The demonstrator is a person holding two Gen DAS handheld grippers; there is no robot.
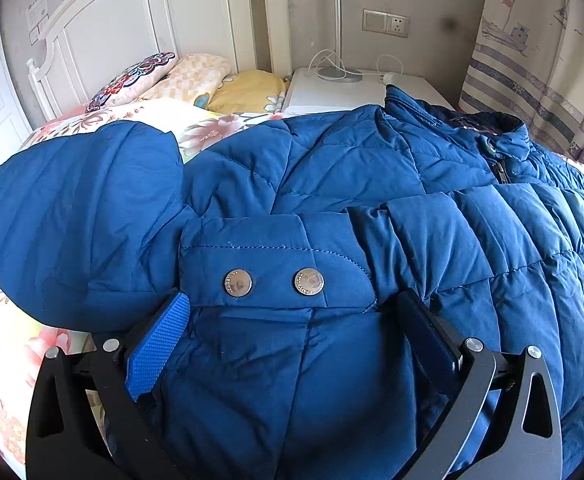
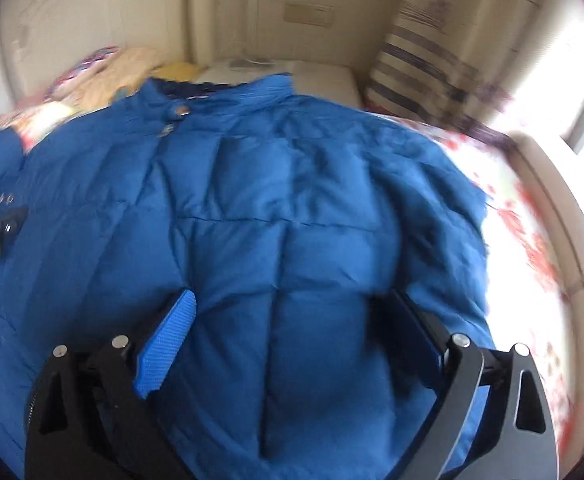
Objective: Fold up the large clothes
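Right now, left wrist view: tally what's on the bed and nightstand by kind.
Blue puffer jacket: 1
Metal snap buttons on its cuff tab: 2
Pillows at the headboard: 3
White nightstand: 1
Lamp base on the nightstand: 1
Total: 8

Jacket [image 1: 372,184] blue, quilted; bedsheet [image 1: 3,344] white, pink-red floral; curtain [image 1: 532,60] striped, boat print; headboard [image 1: 131,20] white
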